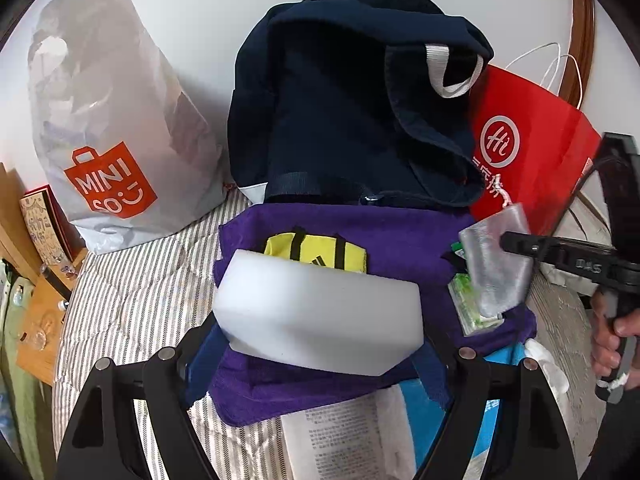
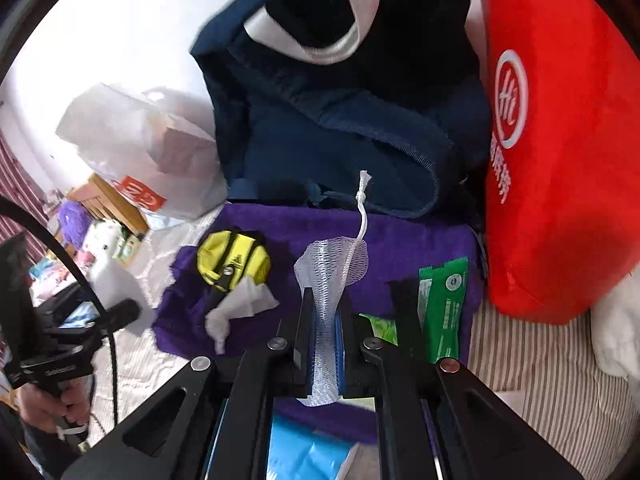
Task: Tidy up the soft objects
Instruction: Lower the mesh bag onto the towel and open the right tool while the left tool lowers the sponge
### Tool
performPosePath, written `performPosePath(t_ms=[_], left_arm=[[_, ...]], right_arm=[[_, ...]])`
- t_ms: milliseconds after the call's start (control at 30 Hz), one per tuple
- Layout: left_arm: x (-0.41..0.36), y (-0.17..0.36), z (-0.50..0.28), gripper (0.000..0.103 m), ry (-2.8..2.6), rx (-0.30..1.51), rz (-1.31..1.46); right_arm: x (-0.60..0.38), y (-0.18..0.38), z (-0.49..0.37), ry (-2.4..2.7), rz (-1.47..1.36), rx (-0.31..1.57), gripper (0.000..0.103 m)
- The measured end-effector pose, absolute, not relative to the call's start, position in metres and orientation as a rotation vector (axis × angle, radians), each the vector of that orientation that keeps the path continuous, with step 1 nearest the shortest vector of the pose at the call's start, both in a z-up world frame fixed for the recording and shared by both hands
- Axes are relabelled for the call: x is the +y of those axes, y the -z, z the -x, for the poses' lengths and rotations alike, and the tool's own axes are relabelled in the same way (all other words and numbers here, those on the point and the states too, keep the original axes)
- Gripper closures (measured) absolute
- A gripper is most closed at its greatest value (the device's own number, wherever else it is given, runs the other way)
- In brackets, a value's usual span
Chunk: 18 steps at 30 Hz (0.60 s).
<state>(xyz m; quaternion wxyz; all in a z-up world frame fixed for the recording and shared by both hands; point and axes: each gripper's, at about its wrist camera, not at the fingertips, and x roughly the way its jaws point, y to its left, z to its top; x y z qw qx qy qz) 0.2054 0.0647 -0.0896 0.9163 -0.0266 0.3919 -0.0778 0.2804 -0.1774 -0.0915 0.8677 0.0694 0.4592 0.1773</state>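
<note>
The left gripper point(image 1: 316, 360) is squeezing the white foam block point(image 1: 316, 320) over the purple towel point(image 1: 400, 228) while the right gripper point(image 2: 324, 344), jaws closed, is pinching a mesh pouch point(image 2: 330, 280) whose slack netting risks slipping free.

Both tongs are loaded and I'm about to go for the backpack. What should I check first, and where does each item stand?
1. Left tongs gripping white foam block: ok.
2. Right tongs clamped on mesh net: ok.
3. Navy backpack mouth open: ok.
4. Room inside backpack: cannot tell.
5. Everything stowed: not ok, yellow pouch lies on purple towel.
</note>
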Motion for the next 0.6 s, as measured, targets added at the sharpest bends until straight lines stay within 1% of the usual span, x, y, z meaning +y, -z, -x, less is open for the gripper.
performPosePath(t_ms=[367, 600], left_arm=[[0.074, 0.100, -0.214, 0.021, 0.170, 0.822, 0.061], [0.080, 0.107, -0.220, 0.021, 0.171, 0.832, 0.070]], right_arm=[[-0.154, 0.142, -0.321, -0.345, -0.153, 1.070, 0.095], [-0.150, 0.159, -0.334, -0.315, -0.118, 1.110, 0.095]])
